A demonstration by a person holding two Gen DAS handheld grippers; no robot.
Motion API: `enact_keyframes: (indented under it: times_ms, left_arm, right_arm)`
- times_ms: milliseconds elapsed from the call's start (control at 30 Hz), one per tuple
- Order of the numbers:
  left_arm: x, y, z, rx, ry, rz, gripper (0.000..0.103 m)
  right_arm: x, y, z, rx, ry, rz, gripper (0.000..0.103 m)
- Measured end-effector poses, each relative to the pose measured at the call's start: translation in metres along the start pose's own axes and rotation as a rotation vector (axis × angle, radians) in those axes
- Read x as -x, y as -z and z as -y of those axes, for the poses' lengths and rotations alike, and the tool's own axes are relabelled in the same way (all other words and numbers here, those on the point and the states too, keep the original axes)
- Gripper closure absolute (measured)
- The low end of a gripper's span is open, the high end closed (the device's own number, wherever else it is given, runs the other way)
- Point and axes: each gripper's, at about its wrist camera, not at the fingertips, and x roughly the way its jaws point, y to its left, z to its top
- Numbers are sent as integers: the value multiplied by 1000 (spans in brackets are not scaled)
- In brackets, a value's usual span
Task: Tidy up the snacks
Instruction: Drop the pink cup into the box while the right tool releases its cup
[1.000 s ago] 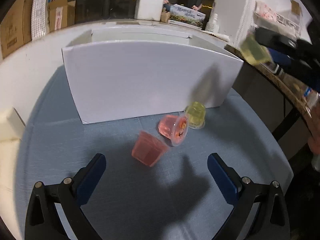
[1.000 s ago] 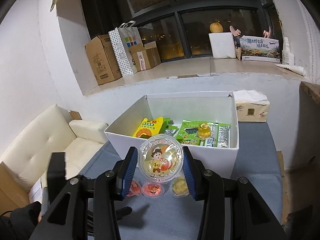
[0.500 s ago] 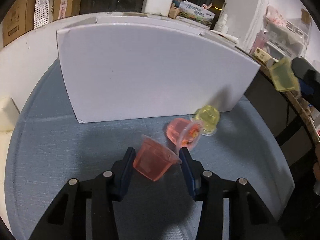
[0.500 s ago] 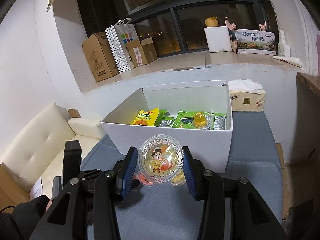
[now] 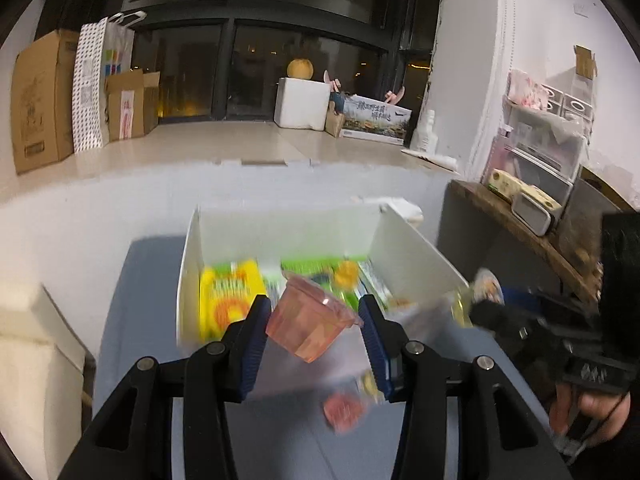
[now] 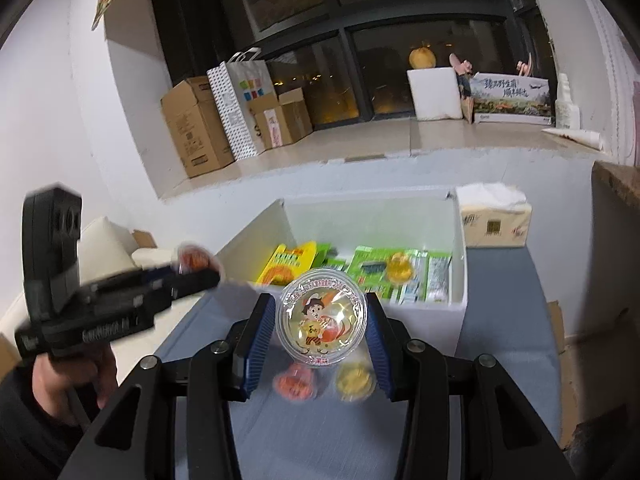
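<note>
Now, left fingers clenched on a pink jelly cup, tilted, rim toward the right, held up in front of the white box. Right fingers clenched on a clear jelly cup, its round lid facing the camera: cartoon boy with a fruit printed on it.

Tabletop has a blue-grey cloth. Box is open; inside lie a yellow packet, green packets and a small yellow jelly cup resting on the packets. Two more cups sit on the cloth just in front of the box wall: a pink one and a yellow one, side by side, both blurred.

Behind: pale window ledge with cardboard boxes, a dotted paper bag, a white foam block. Dark window above. Tissue pack just beside the box's right wall. Cream sofa to the left of the tabletop.

From the right camera, my left gripper crosses the box's near-left corner.
</note>
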Motion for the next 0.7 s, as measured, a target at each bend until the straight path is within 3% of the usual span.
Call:
enact_keyframes:
  times_ms: [100, 233, 267, 300, 367, 400, 433, 700]
  left_arm:
    - [-25, -20, -2, -12, -15, -20, 53]
    - [-48, -24, 0, -27, -50, -52, 52]
    - [-52, -22, -1, -26, -71, -56, 44]
    - [-58, -21, -3, -25, -89, -68, 21]
    - [-64, -17, -7, -16, -103, -70, 0]
    - [-65, -16, -10, -14, -109, -78, 0]
    - [-66, -14, -12, -9, -111, -90, 0]
    - [-34, 7, -20, 16, -118, -74, 0]
  right_arm:
    - [-11, -15, 8, -8, 24, 0, 55]
    - [-25, -27, 20, -21, 44, -14, 55]
    - [-30, -30, 24, -21, 52, -21, 54]
    - [-35, -31, 26, -20, 54, -28, 54]
    - [-49, -35, 36, -41, 57, -68, 42]
    - [-52, -35, 40, -58, 67, -77, 14]
    - [-52, -35, 44, -81, 72, -60, 5]
    - [-21, -17, 62, -205, 31, -3, 0]
